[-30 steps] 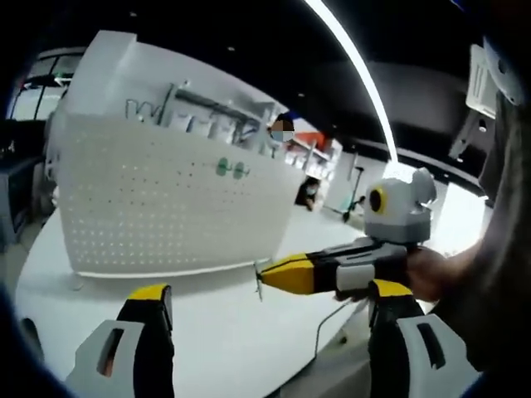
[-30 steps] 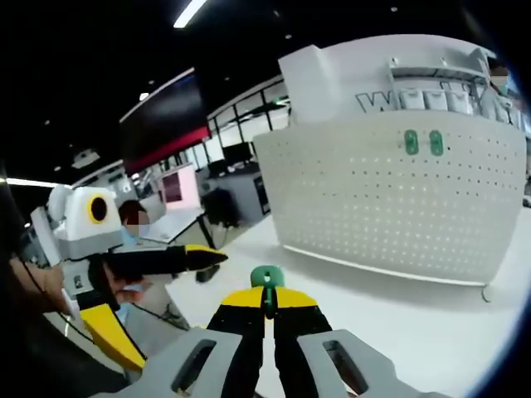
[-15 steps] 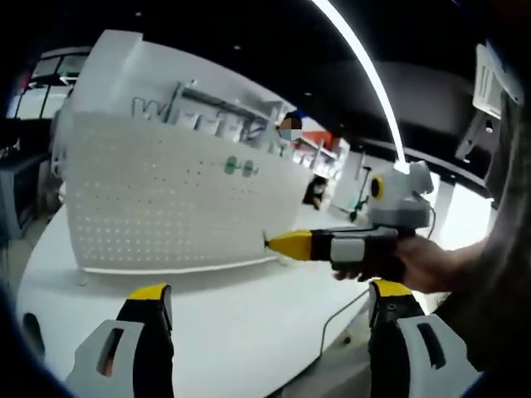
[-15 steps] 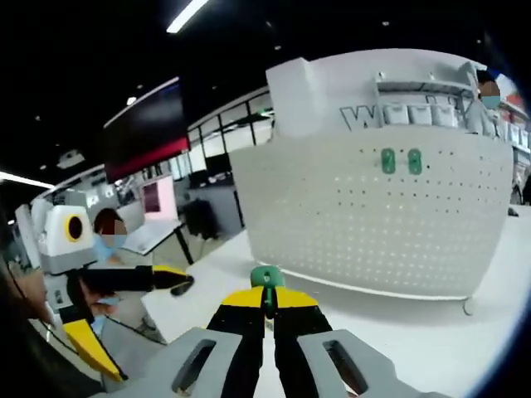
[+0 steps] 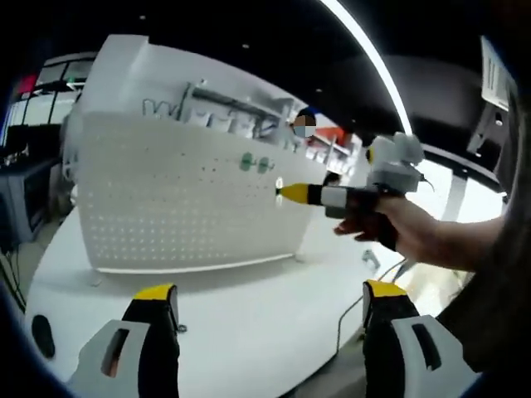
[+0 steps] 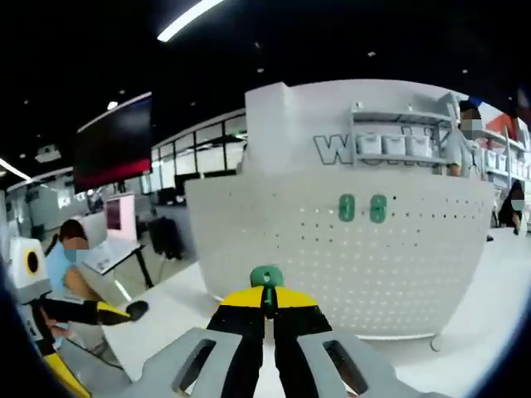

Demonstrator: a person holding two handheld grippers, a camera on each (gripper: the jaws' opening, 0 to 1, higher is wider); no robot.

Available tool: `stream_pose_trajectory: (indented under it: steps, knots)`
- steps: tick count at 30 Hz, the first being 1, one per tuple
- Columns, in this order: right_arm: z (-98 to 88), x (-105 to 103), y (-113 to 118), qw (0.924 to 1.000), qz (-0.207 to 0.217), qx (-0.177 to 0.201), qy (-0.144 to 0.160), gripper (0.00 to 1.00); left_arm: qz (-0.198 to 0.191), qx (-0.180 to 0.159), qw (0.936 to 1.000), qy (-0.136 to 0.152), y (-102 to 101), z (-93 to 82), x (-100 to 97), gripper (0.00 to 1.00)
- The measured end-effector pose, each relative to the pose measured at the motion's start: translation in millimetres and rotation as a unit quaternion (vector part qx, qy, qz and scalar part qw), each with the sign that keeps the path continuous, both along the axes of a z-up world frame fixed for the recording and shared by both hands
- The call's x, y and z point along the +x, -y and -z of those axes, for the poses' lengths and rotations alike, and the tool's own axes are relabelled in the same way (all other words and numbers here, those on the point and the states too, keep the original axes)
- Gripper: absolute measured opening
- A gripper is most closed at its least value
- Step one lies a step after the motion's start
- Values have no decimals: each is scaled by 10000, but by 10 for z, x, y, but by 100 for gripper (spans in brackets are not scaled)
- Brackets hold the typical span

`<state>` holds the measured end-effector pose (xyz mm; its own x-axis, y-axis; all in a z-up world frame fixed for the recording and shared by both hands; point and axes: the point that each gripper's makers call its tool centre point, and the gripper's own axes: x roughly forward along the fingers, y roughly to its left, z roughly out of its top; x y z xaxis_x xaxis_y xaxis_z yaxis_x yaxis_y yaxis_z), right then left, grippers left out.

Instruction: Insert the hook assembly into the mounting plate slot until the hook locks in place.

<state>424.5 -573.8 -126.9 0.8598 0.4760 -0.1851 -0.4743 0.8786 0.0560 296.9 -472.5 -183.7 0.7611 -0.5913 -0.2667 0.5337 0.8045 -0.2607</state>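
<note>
The right gripper (image 6: pixel 267 305) pinches a small green plastic hook (image 6: pixel 267 278) at its tips, ahead of which stands the white perforated mounting board (image 6: pixel 398 257) carrying two green hooks (image 6: pixel 362 208). The left gripper (image 5: pixel 265 319) is spread wide over the white table (image 5: pixel 249 307).

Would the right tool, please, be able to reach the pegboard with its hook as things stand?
Probably yes: the right tool, shut on the green hook, faces the pegboard with only bare tabletop between.
</note>
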Motion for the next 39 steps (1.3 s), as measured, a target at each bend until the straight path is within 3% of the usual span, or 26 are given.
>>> stream_pose_trajectory:
  steps: [12,15,23,32,39]
  knots:
    - [-107,397,219,9991,370,-40,212,0,-70,-36,10000,-13,-44,19,60,94]
    - [-87,505,271,9988,438,-57,229,0,-19,233,9997,64,-36,41,78,93]
    - [-122,765,533,9962,800,-80,345,0,-24,224,9997,18,-52,62,122,92]
    - [-181,928,833,9905,1276,89,503,0,43,263,9996,-3,-21,71,173,90]
    - [-216,1031,921,9880,1415,53,619,0,34,344,9994,26,1,75,228,91]
